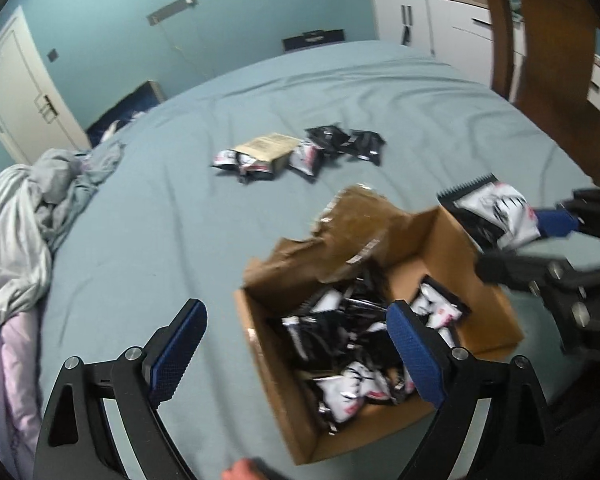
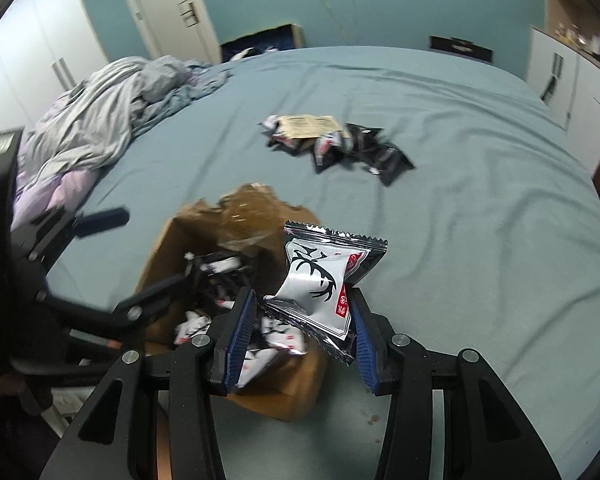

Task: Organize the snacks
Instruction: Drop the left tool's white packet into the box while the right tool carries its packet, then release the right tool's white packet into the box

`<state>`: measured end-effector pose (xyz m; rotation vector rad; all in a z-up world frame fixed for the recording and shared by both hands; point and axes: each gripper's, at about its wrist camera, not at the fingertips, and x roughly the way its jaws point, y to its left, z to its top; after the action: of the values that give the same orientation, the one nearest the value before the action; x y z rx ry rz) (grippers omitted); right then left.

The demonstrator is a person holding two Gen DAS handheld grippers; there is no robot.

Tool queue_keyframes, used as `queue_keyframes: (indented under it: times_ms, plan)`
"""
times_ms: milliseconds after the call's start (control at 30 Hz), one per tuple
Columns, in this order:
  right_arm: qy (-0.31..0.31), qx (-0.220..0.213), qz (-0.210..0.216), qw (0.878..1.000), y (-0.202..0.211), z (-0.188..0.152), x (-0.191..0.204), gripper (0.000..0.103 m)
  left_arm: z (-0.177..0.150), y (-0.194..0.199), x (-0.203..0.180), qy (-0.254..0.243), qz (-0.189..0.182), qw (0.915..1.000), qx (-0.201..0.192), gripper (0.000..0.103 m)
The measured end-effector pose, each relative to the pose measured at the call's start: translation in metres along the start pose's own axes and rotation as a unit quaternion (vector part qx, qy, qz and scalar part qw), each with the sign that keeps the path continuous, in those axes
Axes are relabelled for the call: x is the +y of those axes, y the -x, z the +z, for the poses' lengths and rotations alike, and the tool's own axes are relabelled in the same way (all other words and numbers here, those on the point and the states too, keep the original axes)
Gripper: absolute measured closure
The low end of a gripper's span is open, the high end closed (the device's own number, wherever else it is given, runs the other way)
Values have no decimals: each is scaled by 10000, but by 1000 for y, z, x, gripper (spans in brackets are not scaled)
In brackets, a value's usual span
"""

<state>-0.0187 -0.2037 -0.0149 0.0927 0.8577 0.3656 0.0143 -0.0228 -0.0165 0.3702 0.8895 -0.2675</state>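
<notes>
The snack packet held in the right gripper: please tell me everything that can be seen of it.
The snack packet is a glossy foil pillow pack, silver-white in the middle with a black antler-like drawing, black at its saw-toothed sealed ends, and a red label along one side. It looks puffed and unopened. It stands tilted, gripped at its lower part between the blue-padded jaws of the right gripper, above the near corner of the open cardboard box, touching nothing else.

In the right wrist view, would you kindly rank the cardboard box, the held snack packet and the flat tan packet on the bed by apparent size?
1. Cardboard box, largest.
2. Held snack packet in the right tool; its nearness to the camera inflates it.
3. Flat tan packet, smallest-looking, but farthest away, so its true rank against the snack packet is unsure.
</notes>
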Motion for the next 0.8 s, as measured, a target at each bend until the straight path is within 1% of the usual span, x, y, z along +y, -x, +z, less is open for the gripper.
queue_keyframes:
  times_ms: [100,233,400,500,533,567,633,667,733,800]
  plan:
    - [95,39,129,9999,-5,0,5,58,1,0,13,281,93,9995,55,10]
    - [239,89,227,9994,-12,3,10,58,-1,-8,31,683,4,9974,215,10]
    - [384,182,577,9974,-18,2,18,57,-1,-16,38,832,103,9961,280,10]
    - [307,375,905,9947,-23,1,19,55,-2,-16,40,880,129,9956,306,10]
    - [241,411,960,9942,-24,2,17,50,-3,-17,40,888,131,9954,328,10]
    - [185,407,964,9943,-24,3,15,40,-3,-17,40,892,132,9953,345,10]
    - [62,309,848,9959,-22,4,9,28,-4,-18,39,912,115,9951,373,10]
    - [18,272,739,9969,-21,5,6,26,-4,-19,39,902,107,9951,386,10]
    - [-91,293,485,9984,-21,5,1,26,-3,-19,37,870,141,9954,385,10]
    - [-210,318,461,9982,-21,6,-5,26,-3,-18,35,854,173,9956,337,10]
